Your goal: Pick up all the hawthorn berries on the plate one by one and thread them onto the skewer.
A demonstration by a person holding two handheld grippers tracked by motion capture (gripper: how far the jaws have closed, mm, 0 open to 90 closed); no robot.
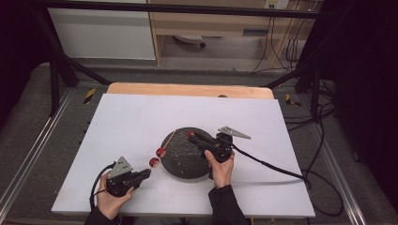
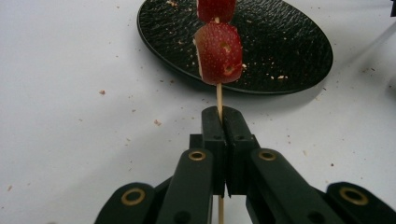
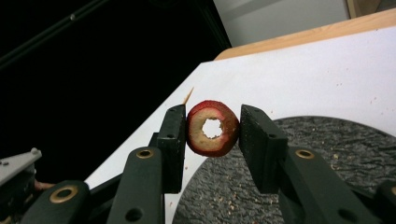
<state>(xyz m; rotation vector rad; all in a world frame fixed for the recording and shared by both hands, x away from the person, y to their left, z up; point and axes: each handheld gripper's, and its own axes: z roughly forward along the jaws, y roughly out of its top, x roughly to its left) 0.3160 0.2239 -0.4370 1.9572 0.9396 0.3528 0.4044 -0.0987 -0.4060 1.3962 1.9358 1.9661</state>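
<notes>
My left claw (image 2: pixel 219 116) is clamped on the thin stick (image 2: pixel 218 95) with two red fruit bits (image 2: pixel 218 51) just past its tips, while my right claw (image 3: pixel 210 128), raised over the black plate (image 3: pixel 336 154), squeezes a red fruit ring (image 3: pixel 212 128).

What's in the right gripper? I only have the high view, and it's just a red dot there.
Observer: A cored red fruit slice, pinched at its sides by the right gripper. The hole goes clean through.
Operator: Is the left one actually clamped on the skewer?
Observer: Yes. The left gripper has its jaws shut on the skewer, and the stick runs on behind the pads.
Operator: Is the plate clean?
Observer: No. Crumbs are scattered on the plate and on the table beside it.
</notes>
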